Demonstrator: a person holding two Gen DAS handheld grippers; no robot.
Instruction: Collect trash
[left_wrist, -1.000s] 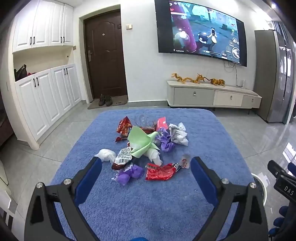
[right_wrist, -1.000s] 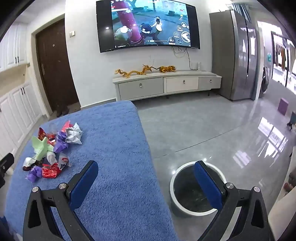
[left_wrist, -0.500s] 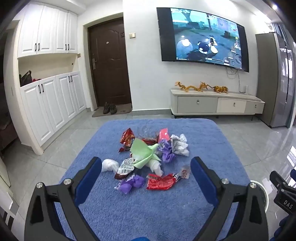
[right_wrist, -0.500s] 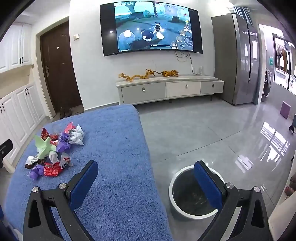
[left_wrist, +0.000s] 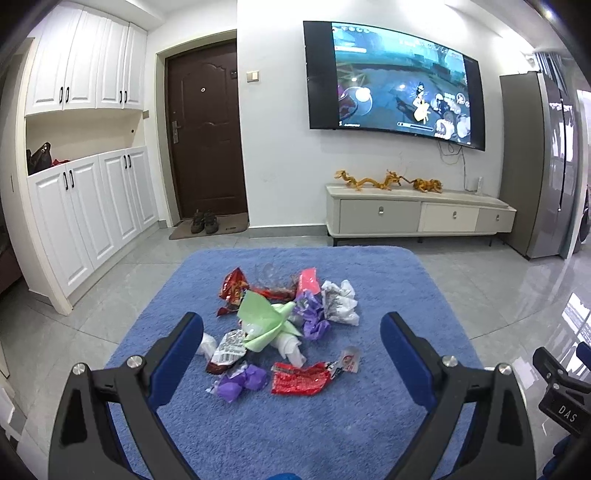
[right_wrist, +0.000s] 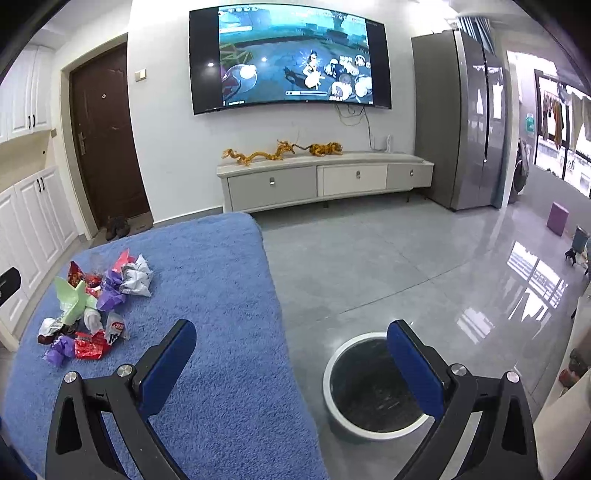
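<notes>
— On the floor to my right, what container do you see?

— Beside the blue-covered bench (right_wrist: 229, 332) stands a round bin (right_wrist: 373, 387) with a white rim and a dark inside. I can make out no trash in it, though the bottom is dim.

— And the trash?

— All of it lies in one heap (left_wrist: 284, 325) on the bench: a pale green paper (left_wrist: 264, 319) in the middle, a red wrapper (left_wrist: 300, 377) and a purple wrapper (left_wrist: 240, 380) nearest me, a crumpled white paper (left_wrist: 338, 302) on the far right, a pink packet (left_wrist: 308, 280) behind.

— Your fingers?

— My left gripper (left_wrist: 291, 343) hangs above the bench just short of the heap, its blue fingers (left_wrist: 181, 350) spread wide, grasping nothing and touching nothing. My right gripper (right_wrist: 291, 354) is likewise released, fingers (right_wrist: 413, 365) wide apart and empty, one over the bench edge, the other over the bin.
</notes>
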